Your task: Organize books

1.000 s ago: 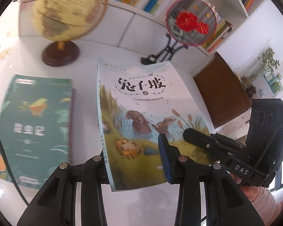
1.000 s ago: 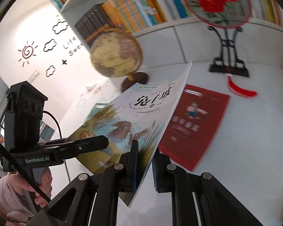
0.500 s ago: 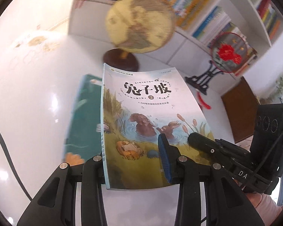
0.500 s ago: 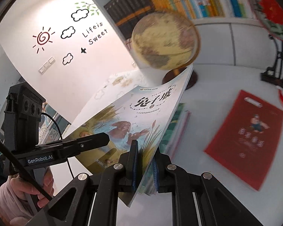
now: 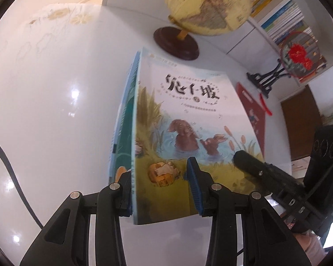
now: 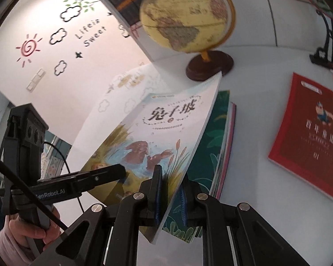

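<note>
White surface point(image 5: 55, 115) before bookshelves; globe point(image 6: 186, 15) as landmark. In front of the globe, the rabbit book point(image 6: 157, 137) — titled 兔子坡 — hangs tilted over the green book point(image 6: 213, 146), probably for stacking. Right tool point(image 6: 169, 196) clenched on its edge; left tool point(image 5: 159, 186) spread around its corner — marked "GenRobot.AI".

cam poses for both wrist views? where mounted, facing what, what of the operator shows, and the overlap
Left wrist: on the left claw, facing the rabbit book and globe; the right claw shows.
Right wrist: on the right claw, facing book, green book, red book; left claw, hand show.
Shared: rabbit book, globe, red book.
</note>
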{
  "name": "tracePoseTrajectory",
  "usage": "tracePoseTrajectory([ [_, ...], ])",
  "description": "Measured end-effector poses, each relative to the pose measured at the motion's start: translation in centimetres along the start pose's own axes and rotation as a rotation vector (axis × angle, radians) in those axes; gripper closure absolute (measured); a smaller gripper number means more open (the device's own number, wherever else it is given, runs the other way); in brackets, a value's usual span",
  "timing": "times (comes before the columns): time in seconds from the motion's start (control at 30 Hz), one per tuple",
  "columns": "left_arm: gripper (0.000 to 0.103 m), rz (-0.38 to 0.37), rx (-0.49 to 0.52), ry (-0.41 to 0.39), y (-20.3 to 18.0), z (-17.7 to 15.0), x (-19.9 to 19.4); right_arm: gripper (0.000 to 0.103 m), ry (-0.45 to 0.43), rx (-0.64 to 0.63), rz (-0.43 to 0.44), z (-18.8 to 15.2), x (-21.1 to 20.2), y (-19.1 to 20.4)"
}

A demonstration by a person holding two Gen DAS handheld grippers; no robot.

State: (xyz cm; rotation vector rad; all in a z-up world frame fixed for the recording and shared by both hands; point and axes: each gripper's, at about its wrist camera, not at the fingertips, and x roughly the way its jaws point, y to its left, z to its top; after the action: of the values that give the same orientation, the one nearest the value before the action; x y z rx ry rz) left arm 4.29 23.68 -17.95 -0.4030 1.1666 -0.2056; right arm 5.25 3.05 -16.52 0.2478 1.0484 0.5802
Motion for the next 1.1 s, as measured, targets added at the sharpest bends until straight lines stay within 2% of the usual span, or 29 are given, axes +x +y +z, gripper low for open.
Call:
tracePoseTrajectory([
  [0.1,0.067,0.063,-0.007,0.026,0.6,-0.2,0.7,0.089,0.044,0.054,-0.036,0.0,0.9,-0.7],
  [0.2,0.066,0.057,-0.016,0.02,1.0,-0.1,0.5,0.088,0.076,0.076,-0.068,-0.2,1.5,-0.9],
  [0.37,0.066,0.113,-0.022,0.013,1.2,0.2,0.1,0.085,0.13,0.152,-0.026,-0.6,2.3,-1.7],
  [0.47,0.066,0.112,-0.036,0.02,1.4,0.2,0.1,0.08,0.151,0.159,-0.024,-0.8,2.5,-1.7],
  [0.57,0.066,0.149,-0.023,0.007,1.1,0.0,-0.5,0.068,0.168,0.159,-0.012,-0.8,2.6,-1.6],
  [0.6,0.066,0.153,-0.018,0.002,1.0,0.1,-0.5,0.058,0.171,0.158,-0.009,-0.7,2.6,-1.4],
  [0.63,0.066,0.16,-0.012,-0.003,0.7,0.2,-0.7,0.051,0.172,0.154,-0.013,-0.7,2.4,-1.2],
  [0.83,0.066,0.193,0.004,-0.053,-0.5,0.5,-1.9,0.051,0.199,0.125,-0.072,-0.5,2.2,-0.6],
  [1.1,0.066,0.216,0.045,-0.1,-3.3,1.1,-2.8,0.051,0.135,0.061,-0.119,0.2,-0.6,-1.2],
])
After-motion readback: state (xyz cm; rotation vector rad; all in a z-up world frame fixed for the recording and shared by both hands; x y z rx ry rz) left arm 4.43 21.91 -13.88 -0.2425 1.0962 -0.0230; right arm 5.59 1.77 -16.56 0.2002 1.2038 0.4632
